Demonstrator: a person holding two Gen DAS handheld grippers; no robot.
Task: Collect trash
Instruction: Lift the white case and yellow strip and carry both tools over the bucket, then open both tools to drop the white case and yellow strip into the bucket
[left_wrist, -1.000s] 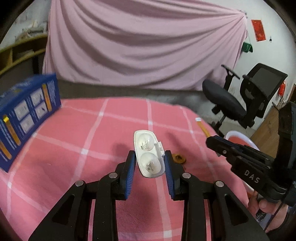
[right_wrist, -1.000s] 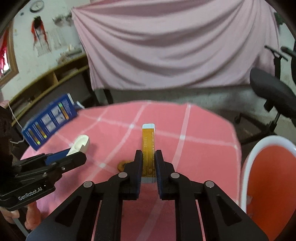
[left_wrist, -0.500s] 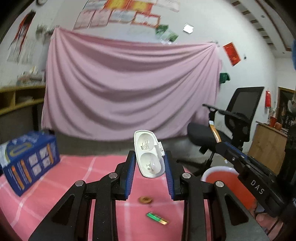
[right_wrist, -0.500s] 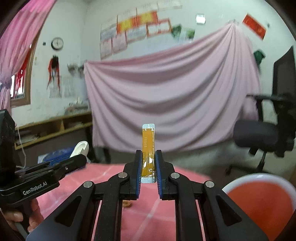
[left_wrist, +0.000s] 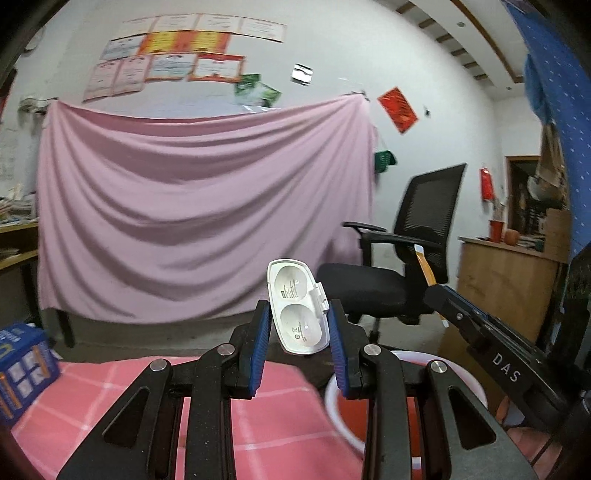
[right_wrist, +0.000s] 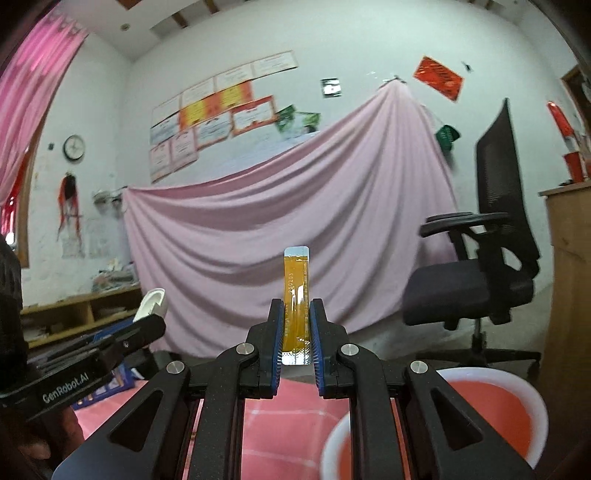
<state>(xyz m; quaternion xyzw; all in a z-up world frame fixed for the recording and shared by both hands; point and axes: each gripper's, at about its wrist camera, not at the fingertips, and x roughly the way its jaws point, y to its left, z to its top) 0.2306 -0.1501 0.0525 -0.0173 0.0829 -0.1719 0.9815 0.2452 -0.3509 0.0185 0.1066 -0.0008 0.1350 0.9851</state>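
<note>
- The left gripper (left_wrist: 298, 338) is part-way closed on a white plastic blister tray (left_wrist: 297, 306), an empty two-pocket shell. Its blue pads press the tray's lower half from both sides, and the upper half stands up out of the jaws.
- The right gripper (right_wrist: 296, 341) is almost fully closed, pinching a narrow orange sachet (right_wrist: 296, 295). The sachet's long axis runs straight ahead along the fingers, with its clear sealed end sticking out past them.
- Both pieces of trash are held in the air, clear of the table (left_wrist: 92, 402) with its pink checked cloth.
- The relation that matters: the red bin (right_wrist: 491, 413) with a white rim sits low and to the right of both grippers, beyond the table's edge.
- In the right wrist view the bin opens just below and right of the sachet. In the left wrist view only part of the bin (left_wrist: 343, 406) shows, under the right finger.
- The right gripper looks the nearer of the two, since the bin's mouth fills more of its view. In the left wrist view, the right gripper (left_wrist: 439, 291) lies further right, on the bin's side.
- Judgement: the next move likely calls for carrying each item further right and down until it hangs over the bin's mouth, then letting go.
- A blue carton (left_wrist: 22, 369) stands on the table's far left, well apart from the bin.
</note>
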